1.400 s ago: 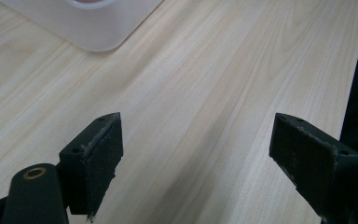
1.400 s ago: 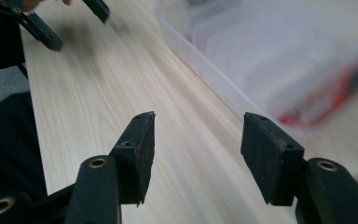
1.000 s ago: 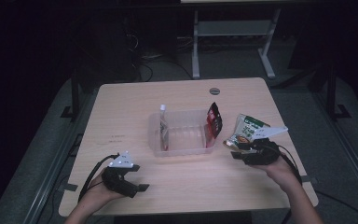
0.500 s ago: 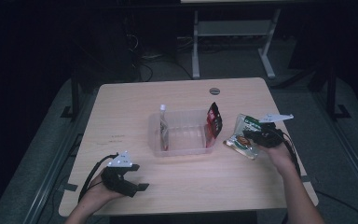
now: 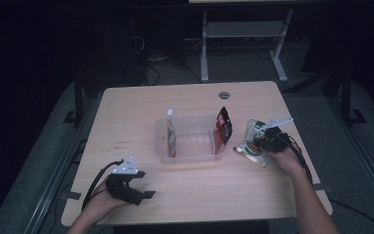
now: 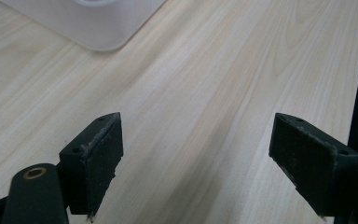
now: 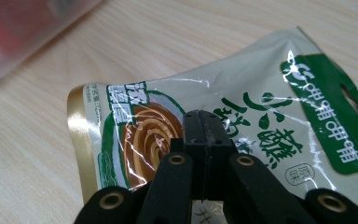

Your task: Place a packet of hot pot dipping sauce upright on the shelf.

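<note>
Counter (image 5: 141, 112): pale wood, lit against a dark room; all the work is laid out on it.

Clear bin (image 5: 191, 158): set at the counter's middle, within reach of both hands, apparently as the collecting place. A white-capped pouch (image 5: 170, 139) is stood against its left wall and a red packet (image 5: 223, 127) is leaned upright at its right end, so some goods appear sorted already.

Green-and-white snack packet (image 7: 279, 126): lying flat on the counter just right of the bin, outside it, hanger-hole end away from the tool. It is judged the next item for the bin.

Right tool (image 7: 204, 122): the jaws have just been closing and now meet; in the right gripper view they are pressed together over the packet's printed face, with film apparently pinched between them, though the exact bite is hidden. A low grip of this kind suits lifting a limp packet.

Left tool (image 6: 196, 154): parked at the near left, jaws well apart over bare wood, nothing between them, a bin corner ahead; presumably held in reserve.
</note>
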Tool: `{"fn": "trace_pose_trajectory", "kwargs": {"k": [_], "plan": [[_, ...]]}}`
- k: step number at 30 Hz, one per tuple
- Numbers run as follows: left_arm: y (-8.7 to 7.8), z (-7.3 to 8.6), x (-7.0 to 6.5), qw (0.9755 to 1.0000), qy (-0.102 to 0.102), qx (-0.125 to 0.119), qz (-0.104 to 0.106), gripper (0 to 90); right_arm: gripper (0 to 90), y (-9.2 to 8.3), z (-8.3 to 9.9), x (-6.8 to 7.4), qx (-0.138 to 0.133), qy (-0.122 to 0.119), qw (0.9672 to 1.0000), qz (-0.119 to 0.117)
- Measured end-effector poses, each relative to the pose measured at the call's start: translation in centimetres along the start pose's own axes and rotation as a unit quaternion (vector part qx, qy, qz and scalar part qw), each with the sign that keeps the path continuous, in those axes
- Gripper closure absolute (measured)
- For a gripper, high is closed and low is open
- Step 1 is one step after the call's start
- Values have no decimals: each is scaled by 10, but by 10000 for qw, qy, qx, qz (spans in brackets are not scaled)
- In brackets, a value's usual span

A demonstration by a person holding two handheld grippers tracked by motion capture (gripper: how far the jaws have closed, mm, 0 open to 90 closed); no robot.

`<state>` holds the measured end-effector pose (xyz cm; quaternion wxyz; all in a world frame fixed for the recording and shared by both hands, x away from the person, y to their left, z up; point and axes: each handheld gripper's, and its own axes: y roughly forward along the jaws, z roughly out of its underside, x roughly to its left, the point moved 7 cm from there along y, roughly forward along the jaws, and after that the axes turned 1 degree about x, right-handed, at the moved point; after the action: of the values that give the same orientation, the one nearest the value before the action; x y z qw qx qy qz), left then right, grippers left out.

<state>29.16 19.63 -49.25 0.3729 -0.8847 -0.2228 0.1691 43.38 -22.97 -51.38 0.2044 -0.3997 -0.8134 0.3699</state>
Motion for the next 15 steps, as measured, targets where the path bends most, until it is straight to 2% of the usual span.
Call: {"fn": "trace_pose_trajectory", "kwargs": {"k": [3, 4, 7, 8, 15], "plan": [[1, 1, 1, 10000, -11, 21, 17, 170, 900, 1, 1, -1, 37, -16, 10000, -45], [1, 1, 1, 10000, -18, 20, 19, 170, 900, 1, 3, 1, 77, 129, 9996, -226], [2, 1, 2, 10000, 38, 47, 27, 170, 900, 0, 4, 4, 128, 118, 9993, -340], [3, 1, 1, 10000, 34, 52, 36, 170, 900, 0, 5, 6, 172, 18, 9992, -369], [2, 2, 0, 9999, 64, 74, 25, 170, 900, 0, 6, 19, 324, -190, 9983, -455]]}}
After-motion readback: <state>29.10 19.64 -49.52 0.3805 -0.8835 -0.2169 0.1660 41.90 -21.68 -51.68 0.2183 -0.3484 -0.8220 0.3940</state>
